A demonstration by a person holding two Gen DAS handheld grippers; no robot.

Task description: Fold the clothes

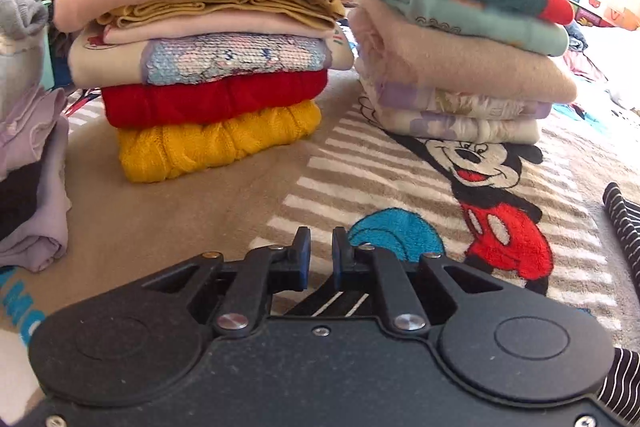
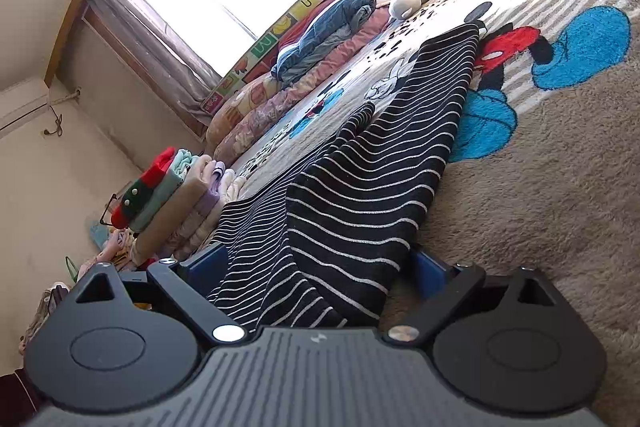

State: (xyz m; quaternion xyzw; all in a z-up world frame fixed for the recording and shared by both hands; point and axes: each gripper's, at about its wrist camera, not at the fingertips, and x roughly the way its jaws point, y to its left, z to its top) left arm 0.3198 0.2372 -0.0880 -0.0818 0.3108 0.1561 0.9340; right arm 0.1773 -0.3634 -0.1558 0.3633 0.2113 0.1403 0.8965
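Observation:
A black garment with thin white stripes (image 2: 360,187) lies stretched over the Mickey Mouse blanket (image 2: 540,167). In the right wrist view my right gripper (image 2: 316,263) has its jaws wide apart, with the garment's near end lying bunched between the blue fingers (image 2: 426,267). In the left wrist view my left gripper (image 1: 321,251) has its jaws nearly together with a narrow gap; a bit of the striped garment (image 1: 340,301) shows beneath them, and its edges (image 1: 624,227) show at far right. Whether the left jaws pinch the fabric is hidden.
Two piles of folded clothes stand on the blanket ahead: a left pile (image 1: 216,67) with a pink top and yellow knit at the bottom, a right pile (image 1: 460,59) topped by a red-green piece. Lilac clothes (image 1: 36,167) lie at left. Bedding (image 2: 320,39) lines the window wall.

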